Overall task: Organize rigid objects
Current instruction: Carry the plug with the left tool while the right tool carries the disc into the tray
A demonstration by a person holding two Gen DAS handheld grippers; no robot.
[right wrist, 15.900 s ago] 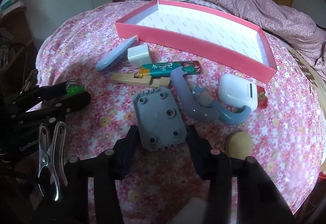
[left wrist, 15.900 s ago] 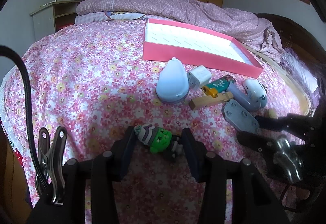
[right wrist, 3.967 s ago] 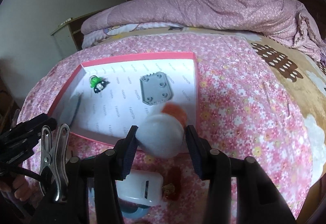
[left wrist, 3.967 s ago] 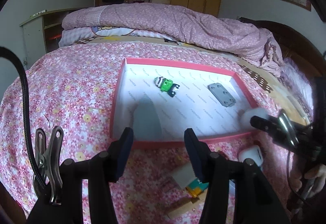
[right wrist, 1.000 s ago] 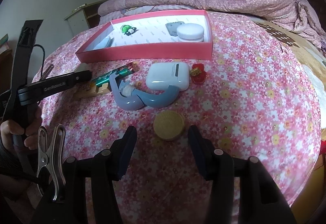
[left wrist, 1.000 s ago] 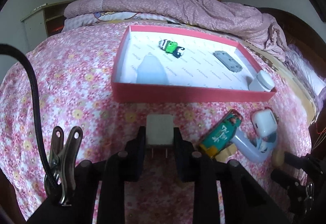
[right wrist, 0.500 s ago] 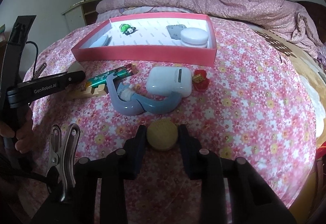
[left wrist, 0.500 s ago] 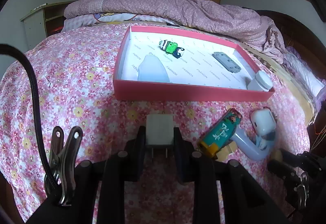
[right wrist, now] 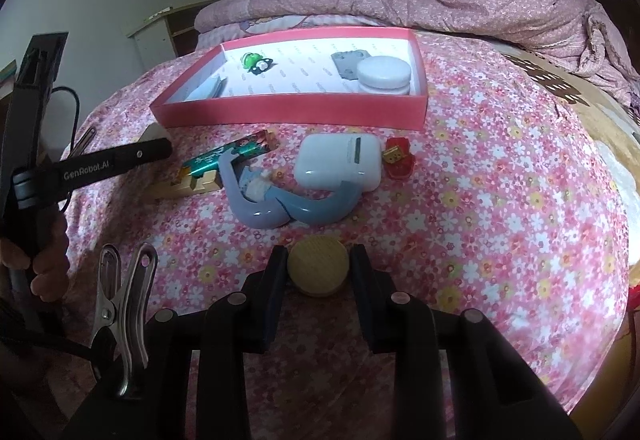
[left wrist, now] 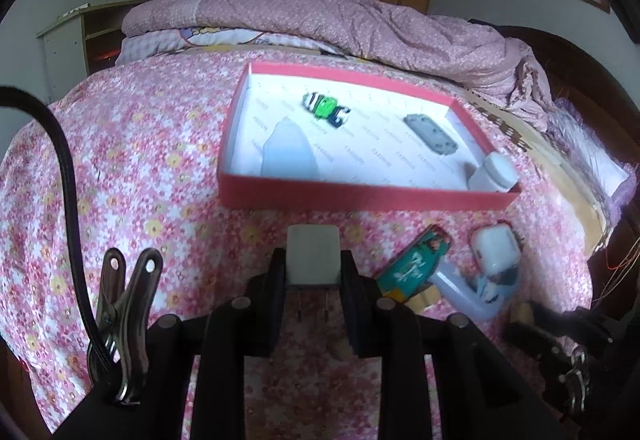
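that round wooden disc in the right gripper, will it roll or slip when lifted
The wooden disc looks stiff and probably light. The right gripper pinches its curved edge, so contact is likely narrow and it might pivot or slip if jolted. It looks flat, so if dropped face down on the soft floral bedspread it would probably stay put; landing on edge it could roll.

left claw: matte black fingers, round silver screws, steel spring clip, black cable | right claw: same black build, steel clip | left claw's side read "GenRobot.AI" in white
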